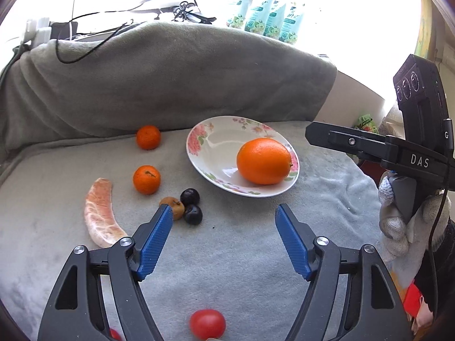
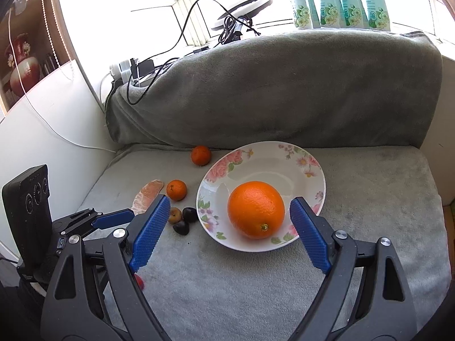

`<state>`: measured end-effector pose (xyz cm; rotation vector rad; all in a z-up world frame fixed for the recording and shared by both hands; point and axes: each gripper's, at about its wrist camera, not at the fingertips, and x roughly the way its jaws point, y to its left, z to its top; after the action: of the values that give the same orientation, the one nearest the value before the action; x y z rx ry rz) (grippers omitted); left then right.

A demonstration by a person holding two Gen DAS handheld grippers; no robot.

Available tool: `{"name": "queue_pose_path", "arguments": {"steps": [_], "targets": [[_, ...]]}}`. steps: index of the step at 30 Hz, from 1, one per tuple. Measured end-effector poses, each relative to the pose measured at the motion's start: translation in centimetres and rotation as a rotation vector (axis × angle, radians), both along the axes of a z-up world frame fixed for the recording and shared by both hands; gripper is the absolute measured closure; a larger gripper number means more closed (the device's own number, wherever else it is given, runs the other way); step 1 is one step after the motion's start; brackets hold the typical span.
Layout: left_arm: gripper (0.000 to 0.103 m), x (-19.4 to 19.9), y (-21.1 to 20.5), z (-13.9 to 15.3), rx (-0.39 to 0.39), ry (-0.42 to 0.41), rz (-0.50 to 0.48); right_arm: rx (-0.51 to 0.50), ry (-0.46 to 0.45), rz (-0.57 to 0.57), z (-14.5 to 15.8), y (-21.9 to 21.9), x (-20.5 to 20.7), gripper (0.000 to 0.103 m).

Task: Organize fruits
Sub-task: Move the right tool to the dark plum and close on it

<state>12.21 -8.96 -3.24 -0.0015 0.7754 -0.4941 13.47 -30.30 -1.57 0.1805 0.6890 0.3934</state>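
Note:
A large orange (image 1: 264, 161) (image 2: 256, 209) lies in a white floral plate (image 1: 210, 147) (image 2: 284, 153) on the grey cloth. Two mandarins (image 1: 148, 137) (image 1: 146, 179) (image 2: 201, 155) (image 2: 176, 189), a pomelo segment (image 1: 99, 213) (image 2: 146, 196), two dark plums (image 1: 190, 197) (image 1: 193, 214) (image 2: 190, 214) (image 2: 181, 227) and a brown fruit (image 1: 176, 206) (image 2: 174, 215) lie left of the plate. A red tomato (image 1: 207, 324) sits below my open, empty left gripper (image 1: 224, 213). My right gripper (image 2: 230, 201) is open, its fingers either side of the orange, above and nearer the camera.
A grey blanket-covered ridge (image 1: 170, 79) (image 2: 284, 91) backs the surface. Cables and a power strip (image 2: 133, 68) lie behind it, with green pouches (image 2: 338, 0) on the sill. The right gripper body (image 1: 398, 147) shows at right; the left gripper (image 2: 42, 221) at left.

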Motion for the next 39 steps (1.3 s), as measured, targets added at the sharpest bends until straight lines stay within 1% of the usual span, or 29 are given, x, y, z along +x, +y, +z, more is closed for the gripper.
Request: {"name": "queue_pose_path", "arguments": {"steps": [7, 11, 13, 15, 19, 20, 21, 22, 23, 24, 26, 29, 30, 32, 35, 39], "targets": [[0.028, -1.6, 4.2, 0.1, 0.027, -0.02, 0.059, -0.089, -0.048, 0.052, 0.0, 2.7, -2.2, 0.014], [0.028, -2.7, 6.6, 0.1, 0.034, -0.027, 0.102, -0.109, -0.055, 0.082, -0.2, 4.3, -2.8, 0.015], [0.028, -3.1, 7.9, 0.1, 0.031, -0.026, 0.125, -0.117, -0.056, 0.098, -0.3, 5.1, -2.9, 0.017], [0.028, -3.5, 9.1, 0.0, 0.028, -0.024, 0.148, -0.135, -0.052, 0.115, -0.6, 5.8, -3.0, 0.028], [0.029, -4.4, 11.4, -0.3, 0.027, -0.02, 0.198, -0.151, -0.018, 0.156, -1.6, 7.3, -2.7, 0.039], [0.029, -4.6, 11.9, -0.4, 0.022, -0.018, 0.209, -0.151, -0.007, 0.165, -2.0, 7.6, -2.6, 0.044], [0.029, -4.8, 12.3, -0.6, 0.019, -0.013, 0.215, -0.151, 0.005, 0.173, -2.3, 7.9, -2.4, 0.047], [0.03, -5.0, 12.7, -0.8, 0.017, -0.007, 0.219, -0.149, 0.015, 0.182, -2.6, 8.1, -2.3, 0.048], [0.033, -5.1, 13.0, -1.0, 0.019, -0.002, 0.223, -0.15, 0.025, 0.19, -3.0, 8.4, -2.2, 0.05], [0.037, -5.1, 13.2, -1.3, 0.019, 0.006, 0.225, -0.152, 0.034, 0.194, -3.3, 8.7, -2.0, 0.052], [0.041, -4.9, 13.3, -1.6, 0.01, 0.021, 0.219, -0.154, 0.054, 0.199, -4.0, 9.2, -1.5, 0.055], [0.043, -4.5, 12.8, -1.9, 0.011, 0.031, 0.194, -0.148, 0.083, 0.202, -4.9, 9.7, -0.9, 0.059], [0.046, -4.3, 12.5, -2.1, 0.012, 0.033, 0.181, -0.15, 0.09, 0.205, -5.1, 10.0, -0.7, 0.061], [0.049, -3.8, 11.9, -2.3, 0.011, 0.045, 0.159, -0.161, 0.103, 0.208, -5.7, 10.5, -0.5, 0.064], [0.05, -3.1, 11.3, -2.7, 0.005, 0.063, 0.123, -0.181, 0.116, 0.202, -6.4, 11.3, 0.0, 0.065], [0.055, -1.9, 10.8, -3.3, -0.001, 0.095, 0.095, -0.191, 0.134, 0.187, -7.2, 11.8, 0.7, 0.066]]}}
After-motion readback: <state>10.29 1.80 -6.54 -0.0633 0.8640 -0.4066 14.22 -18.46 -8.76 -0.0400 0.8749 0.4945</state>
